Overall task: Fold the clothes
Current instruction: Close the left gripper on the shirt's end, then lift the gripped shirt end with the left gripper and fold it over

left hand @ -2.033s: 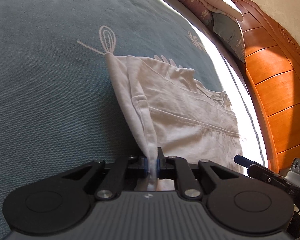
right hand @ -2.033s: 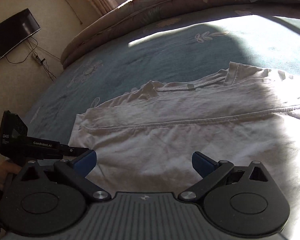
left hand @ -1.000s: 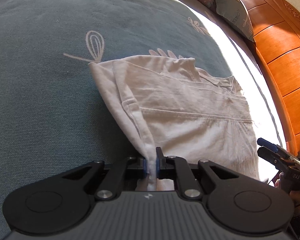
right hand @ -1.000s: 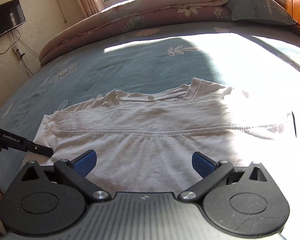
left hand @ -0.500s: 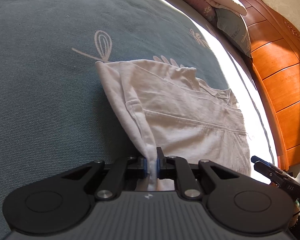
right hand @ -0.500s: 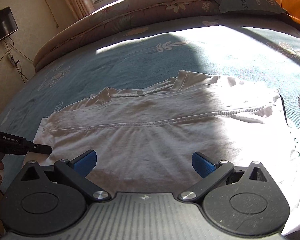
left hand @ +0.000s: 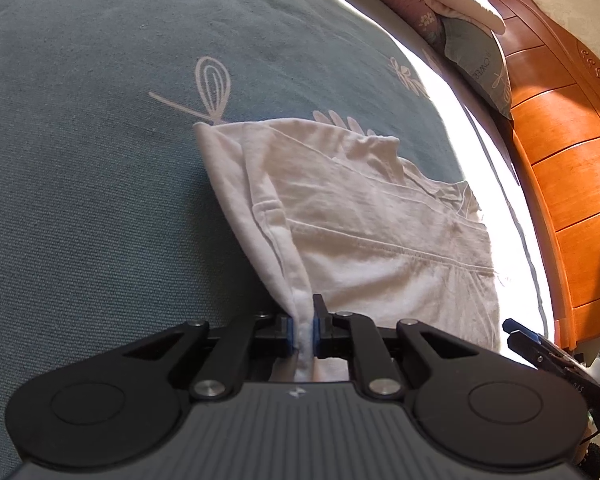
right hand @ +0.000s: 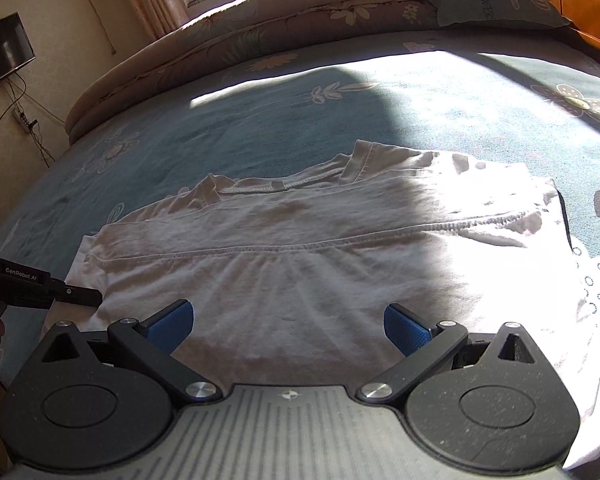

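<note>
A white T-shirt (right hand: 300,256) lies spread across the blue bed, collar on the far side, one edge bunched and lifted.

left gripper (left hand: 303,332): jaws closed together, pinching a fold of white shirt (left hand: 364,216) | right gripper (right hand: 286,326): jaws spread wide, nothing between, at left's 4 o'clock

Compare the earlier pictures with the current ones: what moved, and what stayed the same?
The right hand-held gripper swung its view rightward across the white garment, bringing its right end into view. Nothing was grabbed or released: the left hand-held gripper stayed clamped on the garment's edge, the right stayed open.
</note>
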A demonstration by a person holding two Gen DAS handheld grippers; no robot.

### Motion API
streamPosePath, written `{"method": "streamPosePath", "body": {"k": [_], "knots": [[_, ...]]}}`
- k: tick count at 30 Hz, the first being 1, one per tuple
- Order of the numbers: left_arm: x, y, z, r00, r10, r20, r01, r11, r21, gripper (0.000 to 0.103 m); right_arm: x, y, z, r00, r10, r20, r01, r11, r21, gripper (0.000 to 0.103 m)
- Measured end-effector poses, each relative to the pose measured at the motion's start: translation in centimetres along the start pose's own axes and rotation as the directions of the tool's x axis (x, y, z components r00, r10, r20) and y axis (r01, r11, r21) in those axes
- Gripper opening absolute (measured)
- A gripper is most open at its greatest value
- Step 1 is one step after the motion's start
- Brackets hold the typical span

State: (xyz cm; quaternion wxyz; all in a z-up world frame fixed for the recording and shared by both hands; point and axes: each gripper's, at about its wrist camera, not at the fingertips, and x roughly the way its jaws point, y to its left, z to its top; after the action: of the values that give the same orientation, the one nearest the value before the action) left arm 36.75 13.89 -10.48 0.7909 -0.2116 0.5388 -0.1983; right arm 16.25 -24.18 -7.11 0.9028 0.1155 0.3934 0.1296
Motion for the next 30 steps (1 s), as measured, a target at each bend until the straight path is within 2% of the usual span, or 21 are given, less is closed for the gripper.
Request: {"method": "streamPosePath", "body": {"k": [3,13,24,30], "knots": [[-0.3,-0.8,0.1,1.0,0.019,0.001,-0.019,1.0,0.019,0.008,-0.4,0.0,0.1,1.0,0.013,0.009,-0.013,1.0,-0.003,0.103],[-2.7,-5.1,0.8,0.999,0.029,0.04,-0.034,0.993,0.116,0.008,-2.2,-0.1,0.0,0.998,0.055,0.039,-0.055,0.998,-0.014,0.103],[-4.7,-12.8,1.5,0.996,-0.084,0.037,0.074,0.975,0.208,0.007,-5.1,-1.2,-0.6,0.99,0.13,0.057,-0.13,0.991,-0.011,0.103],[-3.9,-17.5,1.0,0.991,-0.137,0.0,0.132,0.956,0.261,0.008,-7.2,-2.1,-1.6,0.985,0.166,0.046,-0.165,0.986,-0.026,0.103]]}}
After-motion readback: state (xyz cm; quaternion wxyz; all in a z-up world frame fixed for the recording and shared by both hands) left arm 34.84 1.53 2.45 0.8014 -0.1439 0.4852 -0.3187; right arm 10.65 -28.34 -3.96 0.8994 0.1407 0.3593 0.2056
